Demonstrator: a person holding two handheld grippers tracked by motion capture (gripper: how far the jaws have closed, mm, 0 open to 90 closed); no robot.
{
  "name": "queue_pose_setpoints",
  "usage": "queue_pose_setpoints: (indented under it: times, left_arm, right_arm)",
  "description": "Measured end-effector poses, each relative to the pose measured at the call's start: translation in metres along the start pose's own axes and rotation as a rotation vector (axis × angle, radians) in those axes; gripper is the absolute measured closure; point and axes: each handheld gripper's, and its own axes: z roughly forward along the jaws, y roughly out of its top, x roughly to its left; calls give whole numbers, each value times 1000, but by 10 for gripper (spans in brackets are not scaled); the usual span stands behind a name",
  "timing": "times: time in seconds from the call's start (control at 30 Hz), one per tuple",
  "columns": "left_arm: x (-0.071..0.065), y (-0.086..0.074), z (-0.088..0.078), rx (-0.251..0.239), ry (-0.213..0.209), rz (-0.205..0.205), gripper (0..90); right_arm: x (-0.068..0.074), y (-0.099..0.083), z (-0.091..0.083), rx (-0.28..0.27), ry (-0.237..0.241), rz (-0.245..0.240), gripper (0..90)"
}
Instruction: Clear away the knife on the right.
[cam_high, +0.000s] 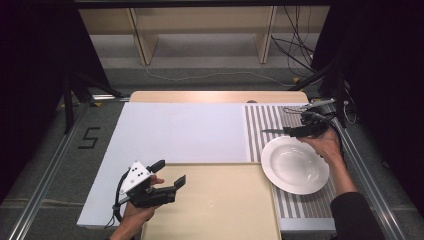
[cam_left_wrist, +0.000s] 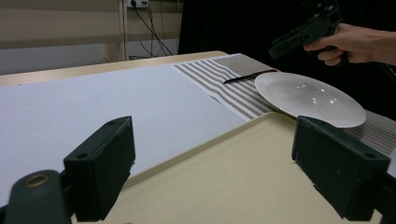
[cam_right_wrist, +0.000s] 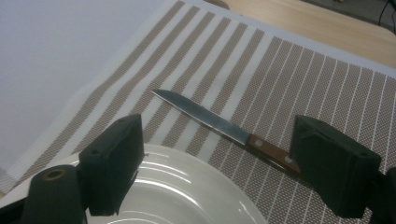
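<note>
On the striped mat (cam_high: 292, 122) lie one knife (cam_right_wrist: 219, 126) and one plate (cam_high: 295, 165); both hand-held grippers gape wide, empty.

light: even overhead, dim surround | glare: plate (cam_high: 295, 165) sheen | blur: near fingers (cam_right_wrist: 112, 170) soft
</note>
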Motion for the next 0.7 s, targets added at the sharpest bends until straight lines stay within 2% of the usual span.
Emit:
queue_pose_setpoints:
  times: [0.1,0.23,0.7]
  left_arm:
    - [0,0,0,1,1,1,131]
    - [0,0,0,0,1,-2,131]
    - [2,1,-1,-8,-8,-23,131]
  right_arm:
    - [-9,1,11,54,-32,12,194]
    - [-20,2,18,91,-59,30,202]
    - [-40,1,41,221,-95,19,217]
